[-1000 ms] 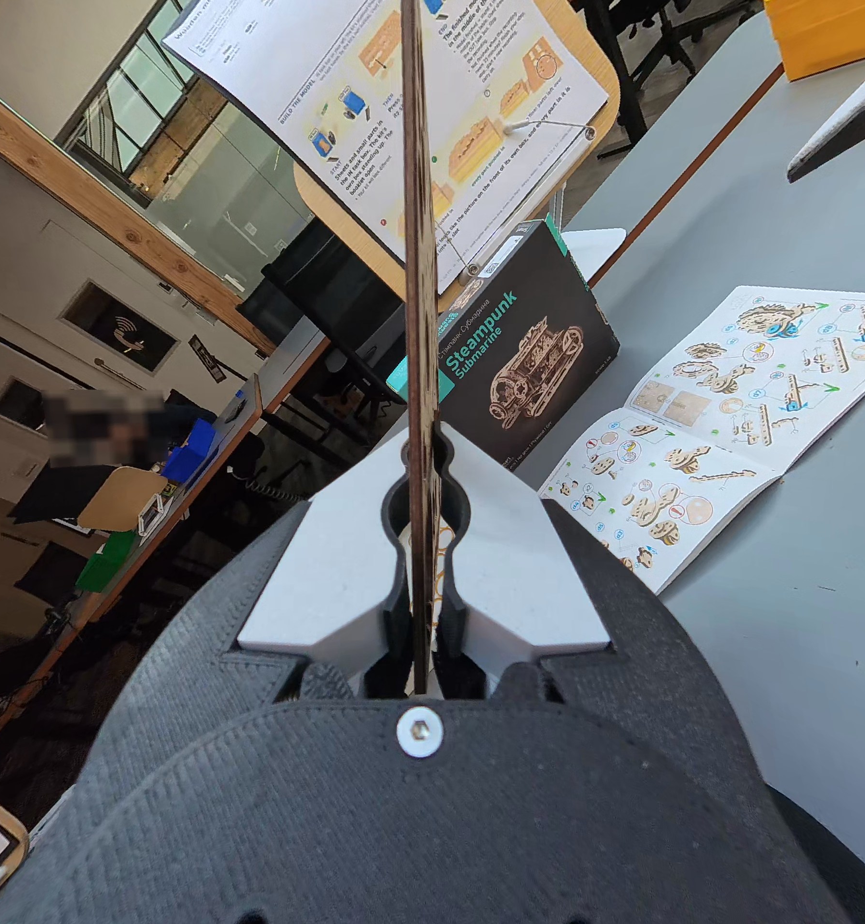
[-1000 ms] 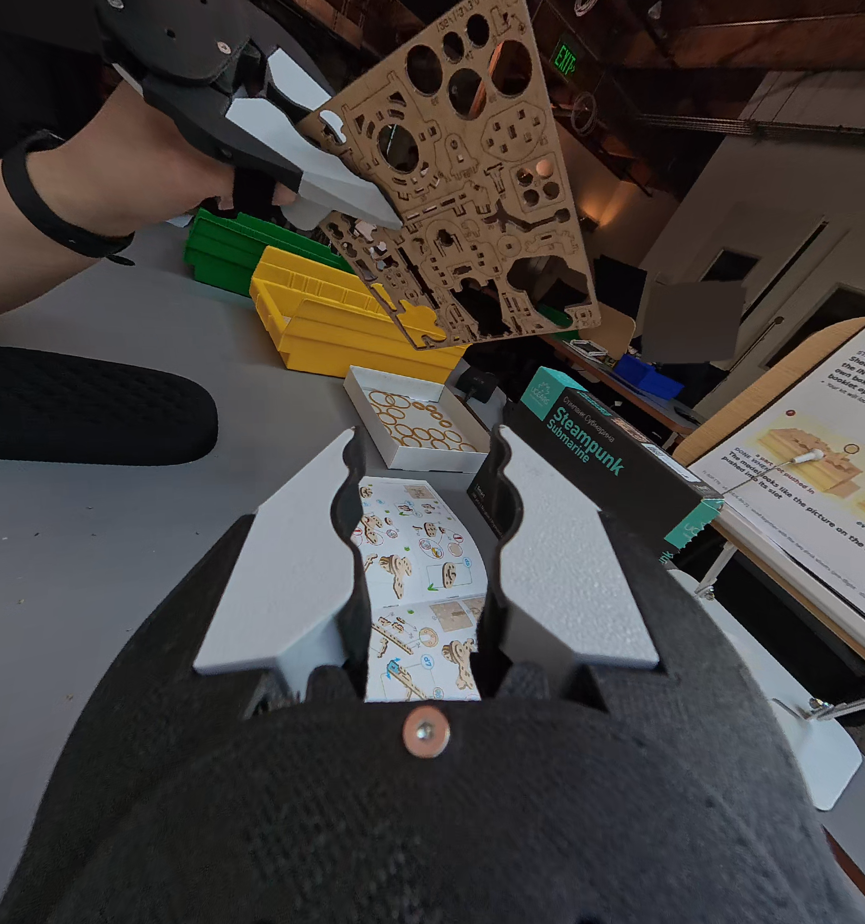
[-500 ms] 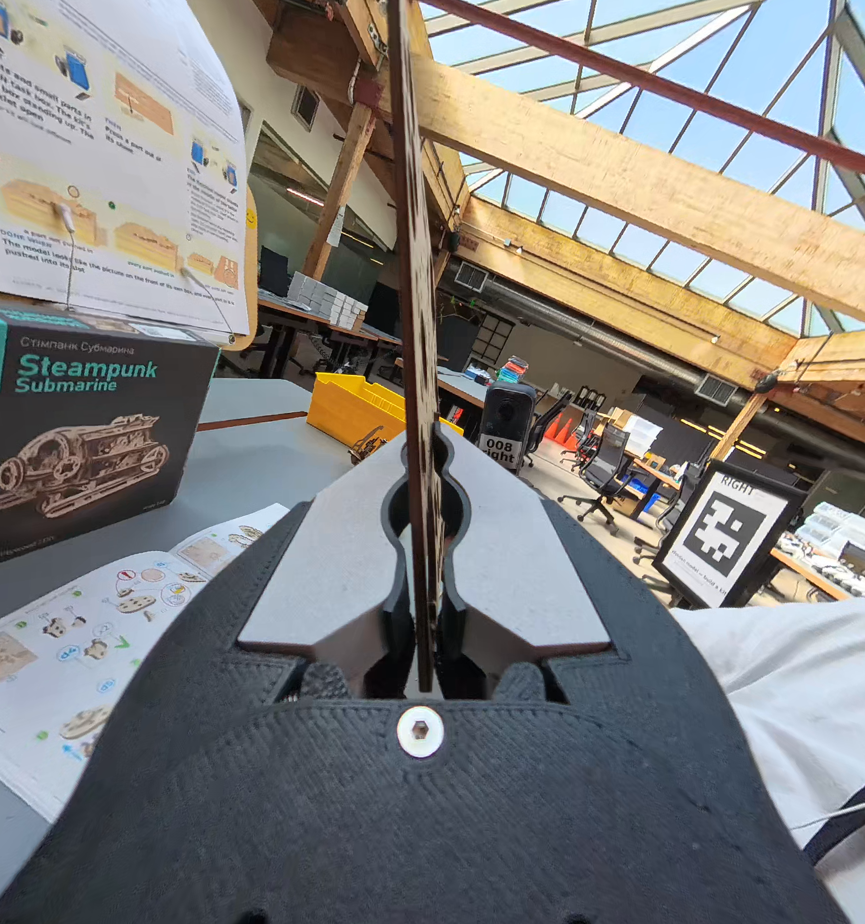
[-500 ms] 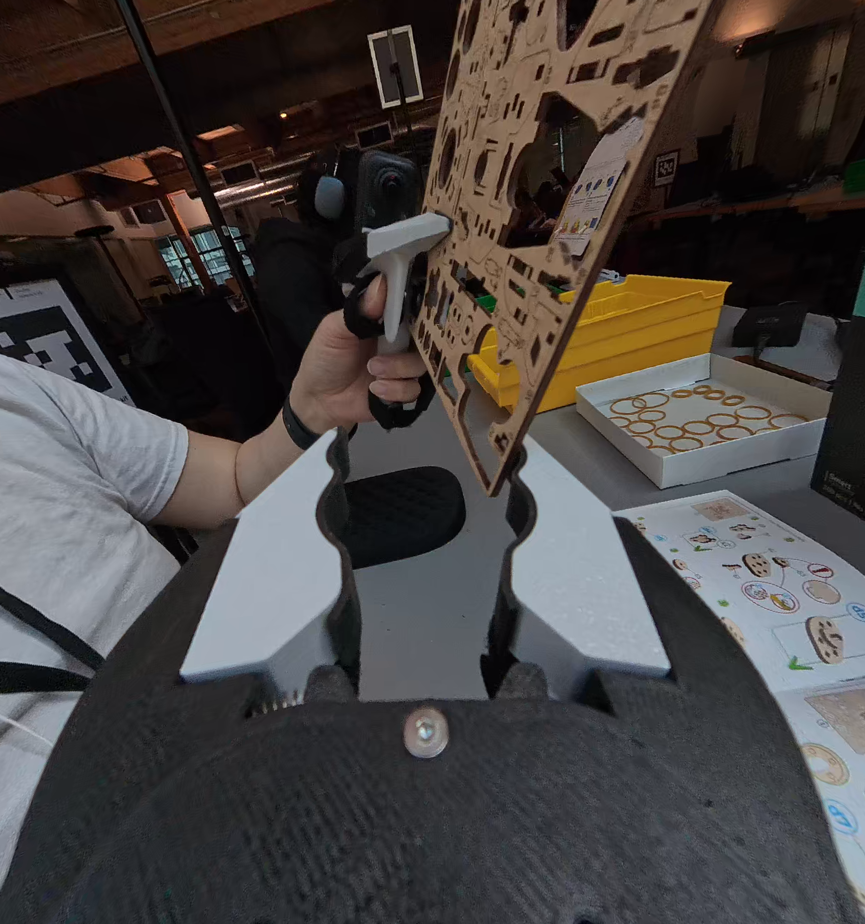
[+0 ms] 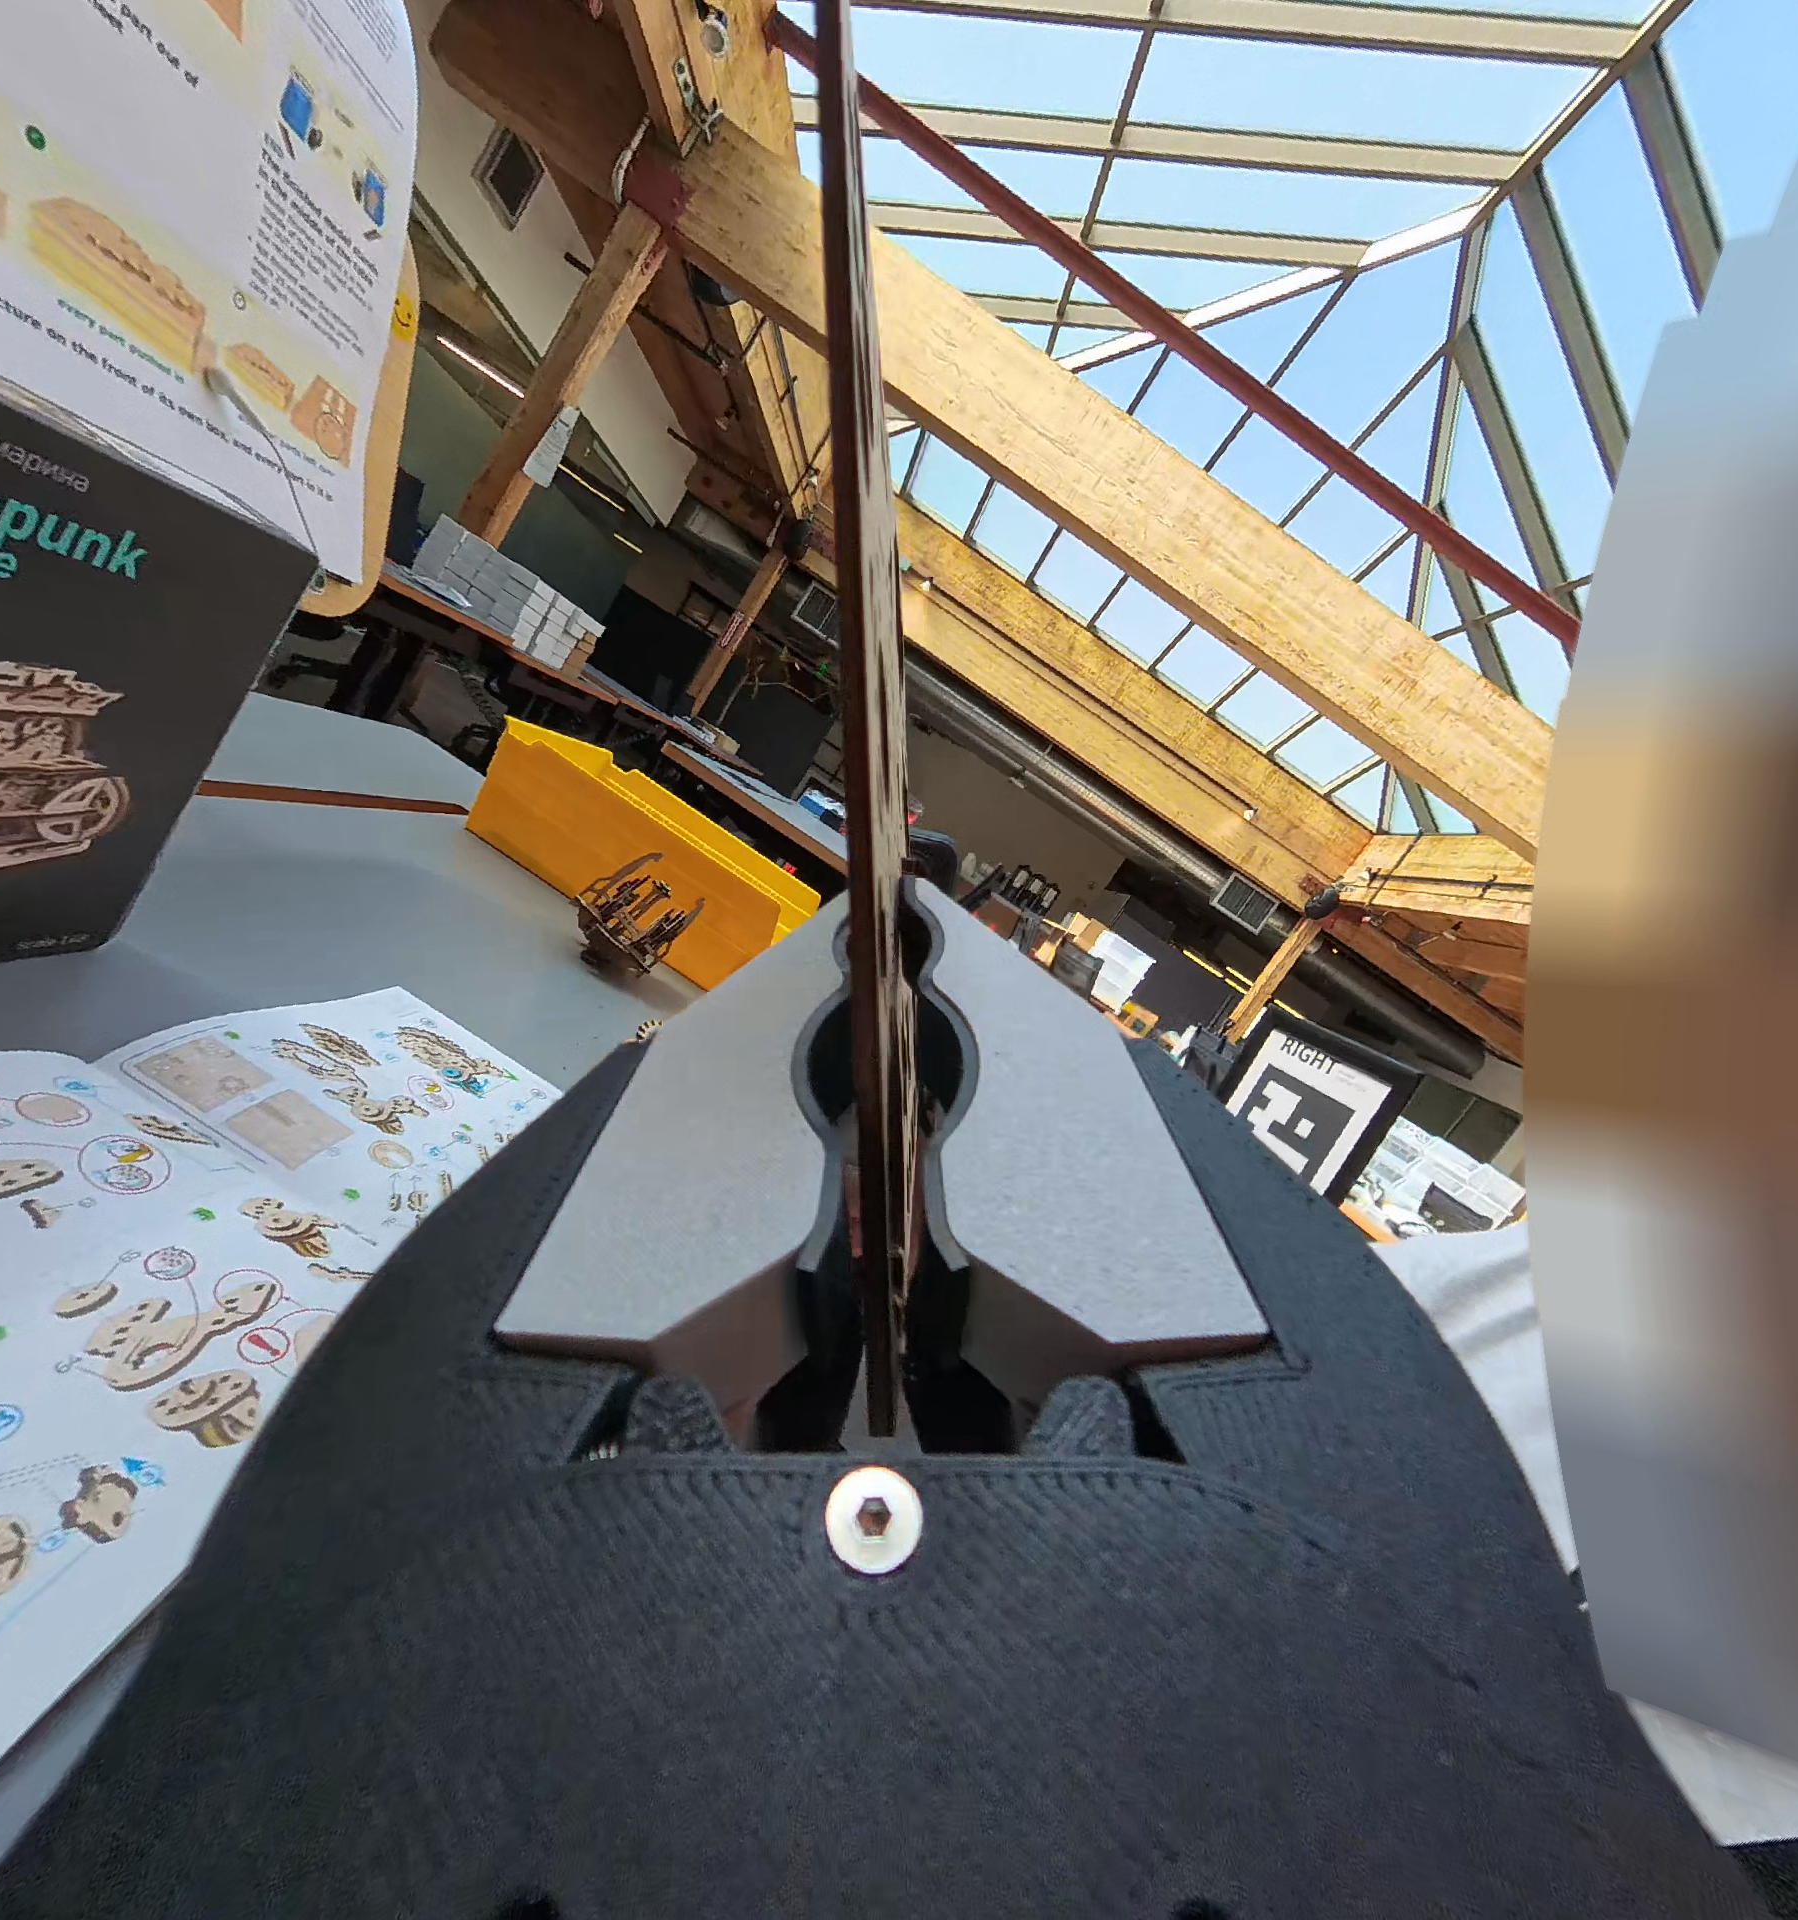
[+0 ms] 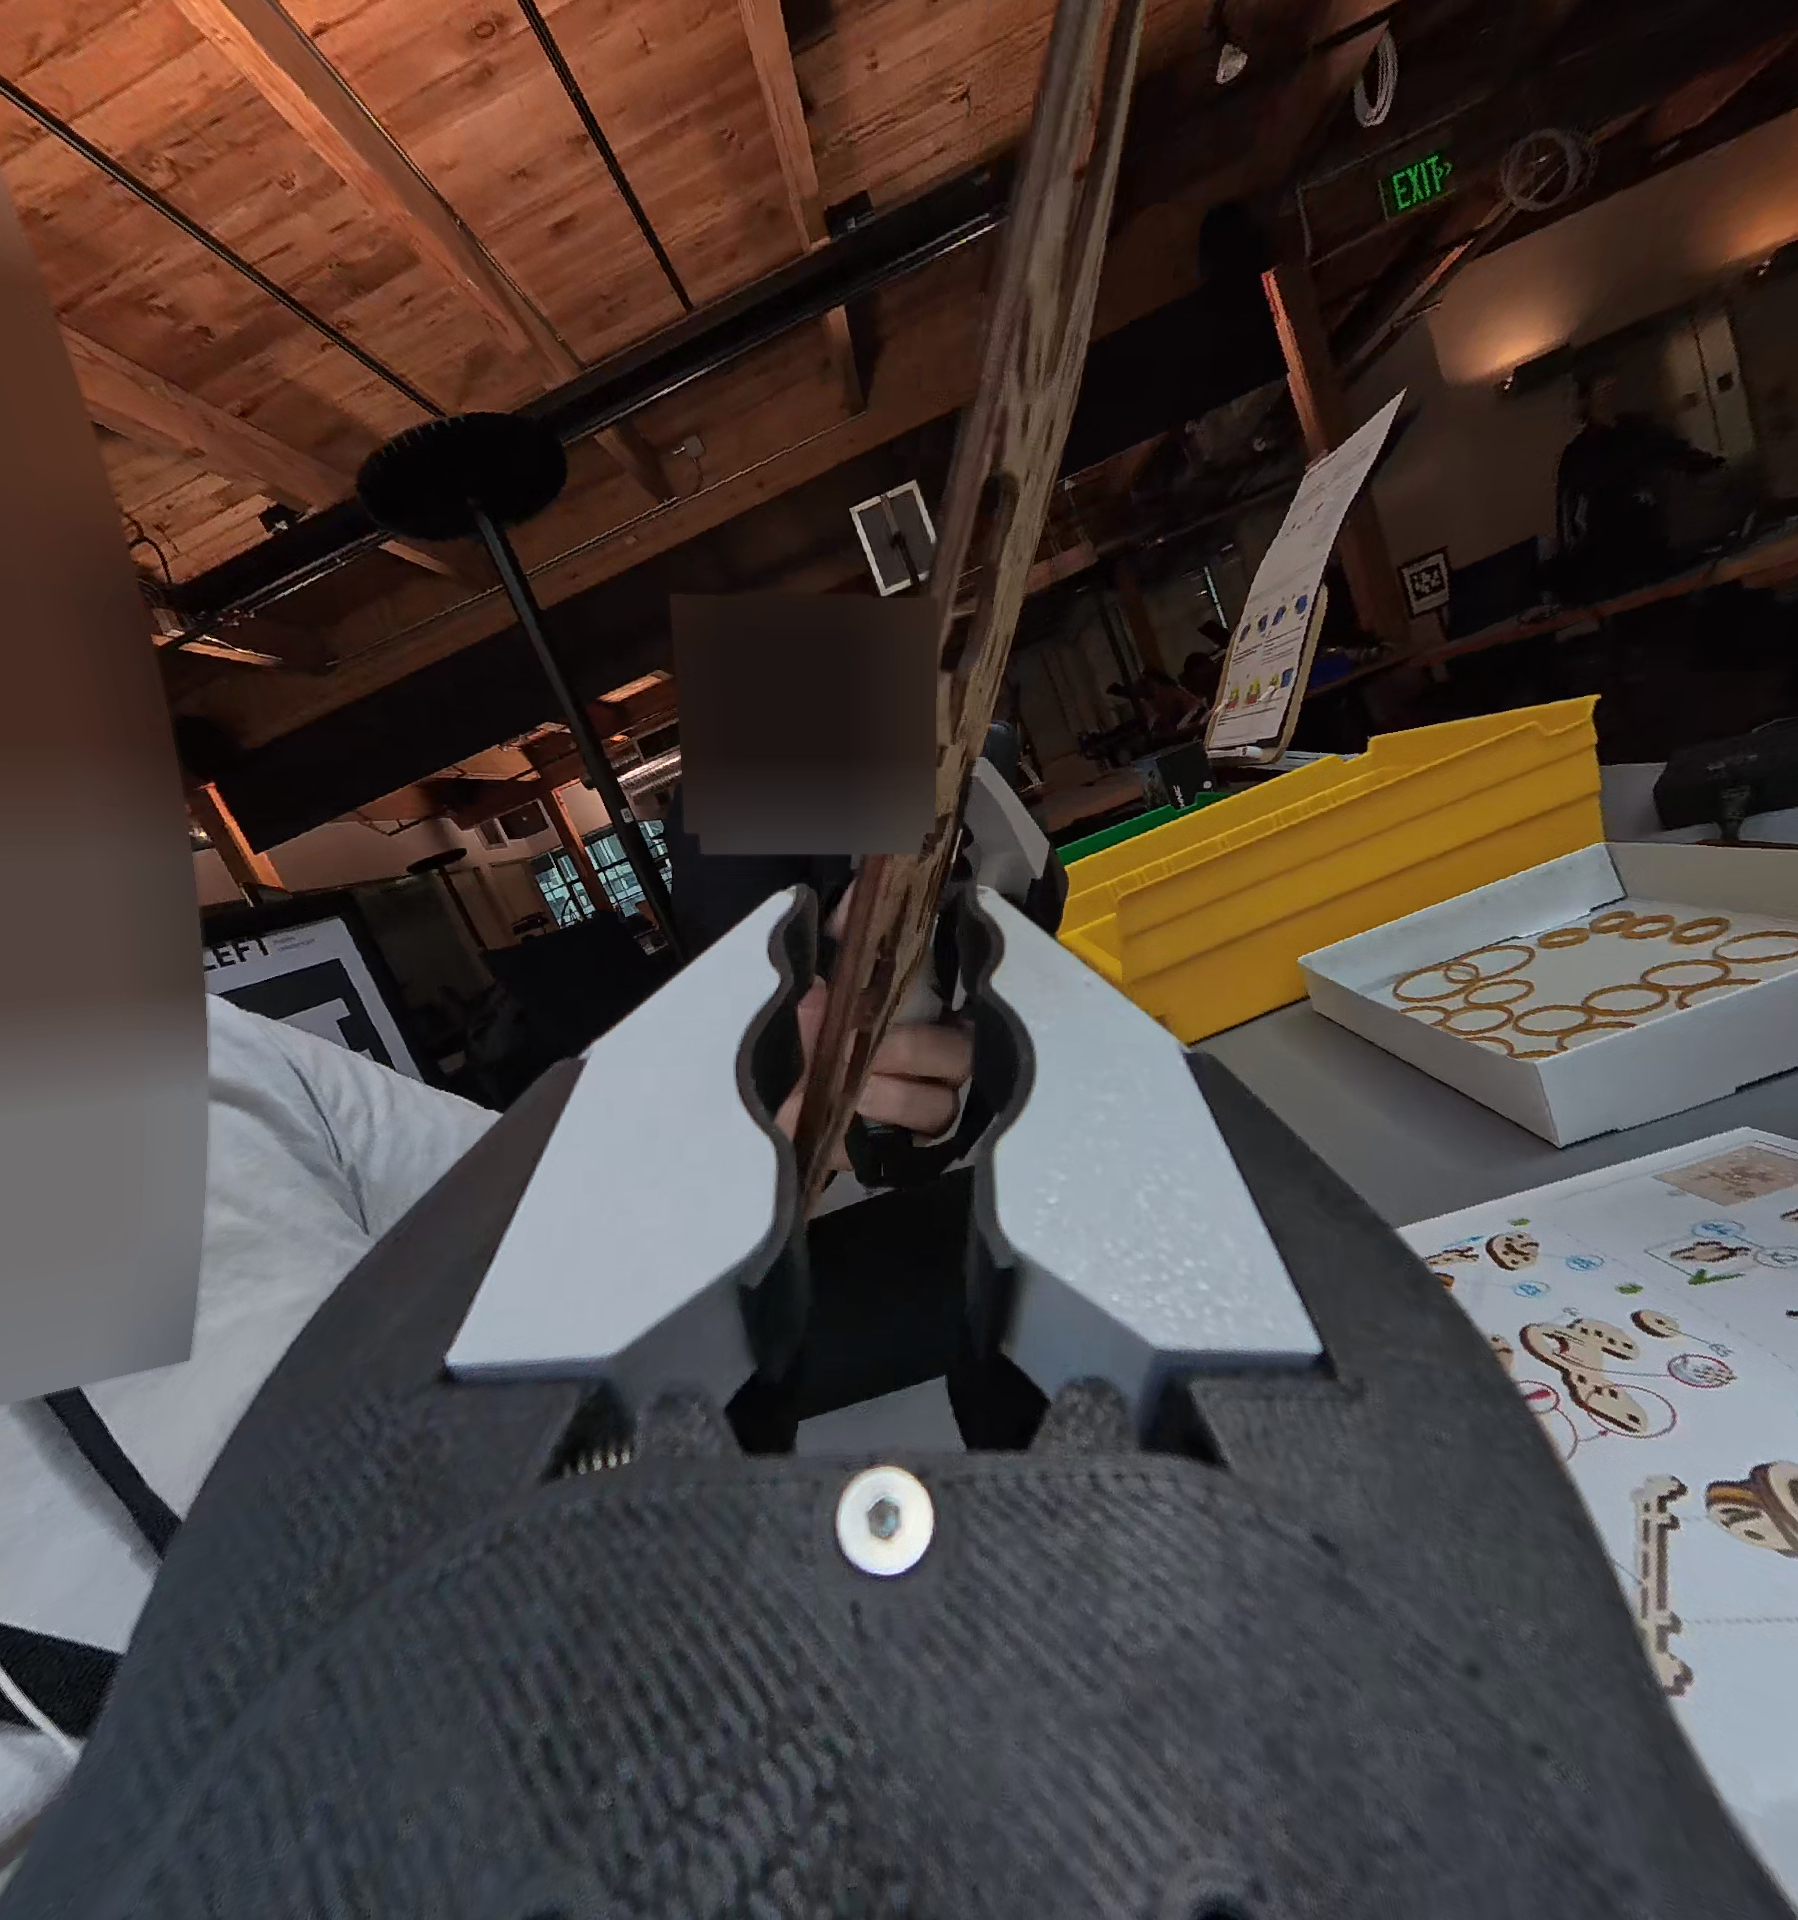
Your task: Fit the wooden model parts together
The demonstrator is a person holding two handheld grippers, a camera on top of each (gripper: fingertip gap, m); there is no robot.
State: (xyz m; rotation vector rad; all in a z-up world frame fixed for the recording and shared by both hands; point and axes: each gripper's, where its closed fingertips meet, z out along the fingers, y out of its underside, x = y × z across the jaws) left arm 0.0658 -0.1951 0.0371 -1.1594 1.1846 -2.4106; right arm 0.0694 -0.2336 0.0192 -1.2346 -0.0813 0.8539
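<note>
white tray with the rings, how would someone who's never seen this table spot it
On the grey table, look just in front of the long yellow bin. The white tray is shallow, square-cornered, and its floor is scattered with thin wooden rings; the open instruction booklet beside it lies flat and is printed, not walled.

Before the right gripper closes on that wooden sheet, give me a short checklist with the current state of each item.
1. Left gripper clamped on the wooden sheet: ok, the fingers press its edge from both sides.
2. Right gripper open: ok, a gap shows between the fingers.
3. Sheet inside the right gripper's gap: ok, its lower corner sits between the fingers, nearer the left one.
4. Sheet aligned with the gap: not ok, it runs tilted.
5. Which part will be pressed out: cannot tell, the sheet is seen edge-on.
6. Instruction booklet open on the table: ok.
</note>
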